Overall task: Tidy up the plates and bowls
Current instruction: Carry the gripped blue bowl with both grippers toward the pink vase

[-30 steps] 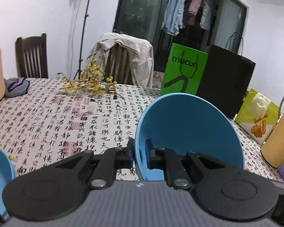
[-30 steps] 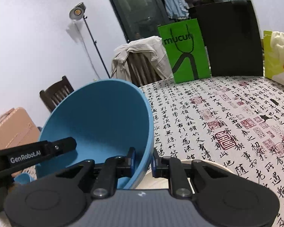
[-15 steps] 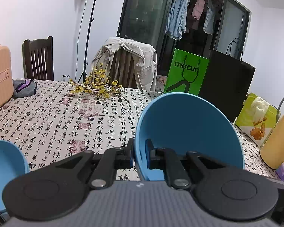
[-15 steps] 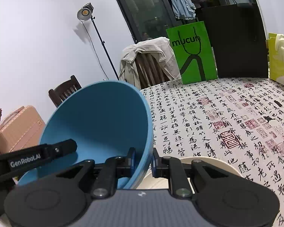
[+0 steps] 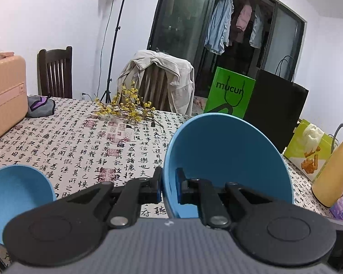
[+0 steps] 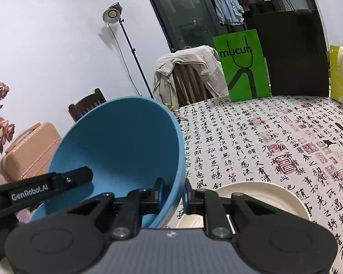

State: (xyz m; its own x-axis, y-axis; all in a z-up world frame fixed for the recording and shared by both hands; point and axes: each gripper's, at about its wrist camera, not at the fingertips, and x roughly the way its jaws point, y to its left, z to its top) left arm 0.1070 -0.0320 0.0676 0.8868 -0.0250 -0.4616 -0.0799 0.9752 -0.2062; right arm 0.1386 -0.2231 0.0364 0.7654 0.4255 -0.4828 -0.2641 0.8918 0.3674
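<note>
A big blue bowl was pinched by its rim from both sides, tipped up on edge above the calligraphy tablecloth. The left gripper was clamped tight on one side of the rim, the right gripper on the other. A second blue bowl was seen at the lower left, and a cream plate was spotted just under the right tool.
</note>
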